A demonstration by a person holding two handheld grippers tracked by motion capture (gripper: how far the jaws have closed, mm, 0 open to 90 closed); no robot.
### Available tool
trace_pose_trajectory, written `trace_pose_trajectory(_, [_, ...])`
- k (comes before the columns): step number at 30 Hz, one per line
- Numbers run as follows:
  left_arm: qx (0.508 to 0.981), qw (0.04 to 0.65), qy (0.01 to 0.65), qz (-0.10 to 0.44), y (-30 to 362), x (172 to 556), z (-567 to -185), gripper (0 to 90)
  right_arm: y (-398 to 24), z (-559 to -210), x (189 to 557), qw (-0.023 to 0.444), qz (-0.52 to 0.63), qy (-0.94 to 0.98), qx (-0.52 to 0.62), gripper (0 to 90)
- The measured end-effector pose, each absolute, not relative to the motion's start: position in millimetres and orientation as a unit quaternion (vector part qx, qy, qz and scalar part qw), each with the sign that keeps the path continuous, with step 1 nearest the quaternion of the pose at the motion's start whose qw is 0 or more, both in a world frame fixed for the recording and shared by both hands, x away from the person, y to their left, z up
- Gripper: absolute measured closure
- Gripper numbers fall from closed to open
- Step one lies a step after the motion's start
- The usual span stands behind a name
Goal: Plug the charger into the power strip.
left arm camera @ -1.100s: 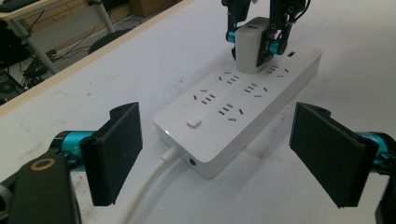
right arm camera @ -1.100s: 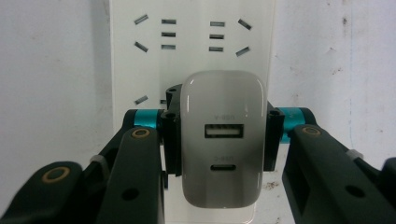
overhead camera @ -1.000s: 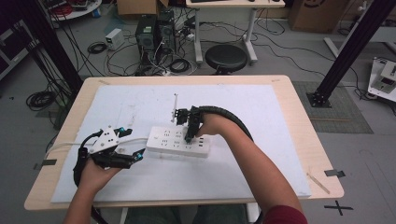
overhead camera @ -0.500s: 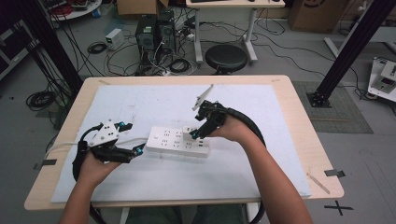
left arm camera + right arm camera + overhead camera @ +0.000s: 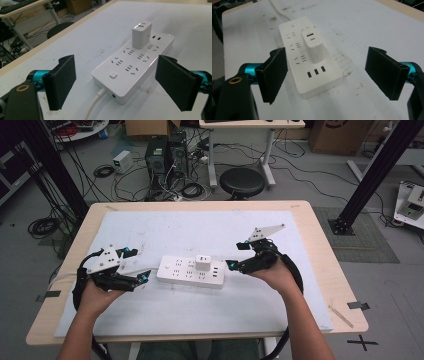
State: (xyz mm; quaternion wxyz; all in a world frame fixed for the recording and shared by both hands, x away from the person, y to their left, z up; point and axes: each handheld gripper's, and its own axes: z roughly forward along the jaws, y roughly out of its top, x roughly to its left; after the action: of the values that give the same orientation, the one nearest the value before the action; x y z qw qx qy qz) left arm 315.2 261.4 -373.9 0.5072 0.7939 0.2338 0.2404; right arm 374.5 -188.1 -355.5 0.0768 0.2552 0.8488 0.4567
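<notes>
The strip [image 5: 190,271] lies mid-table with a charger [image 5: 202,262] plugged in it. The left gripper [image 5: 142,278] and right gripper [image 5: 231,265] stand released at its two ends, empty. Plugging seems done; next probably needs withdrawing.

No text, label or number is legible — not on the power strip [image 5: 132,66].

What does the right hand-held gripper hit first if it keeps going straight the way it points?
Likely the USB end of the white power strip, lying between the open jaws of the right hand-held gripper. The charger plugged into it sits further along.
</notes>
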Motion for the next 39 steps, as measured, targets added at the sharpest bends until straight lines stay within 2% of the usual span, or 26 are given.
trace_pose_trajectory(15, [0.791, 0.514, 0.241, 0.229, 270.5, 317.0, -380.0, 17.0, -212.1, -374.5, 352.6, 0.091, 0.485, 0.823, 0.283, 18.7])
trace_pose_trajectory(39, [0.792, 0.511, 0.244, 0.229, 267.6, 322.0, -380.5, 17.0, -216.0, -377.2, 358.1, 0.083, 0.488, 0.821, 0.284, 18.7])
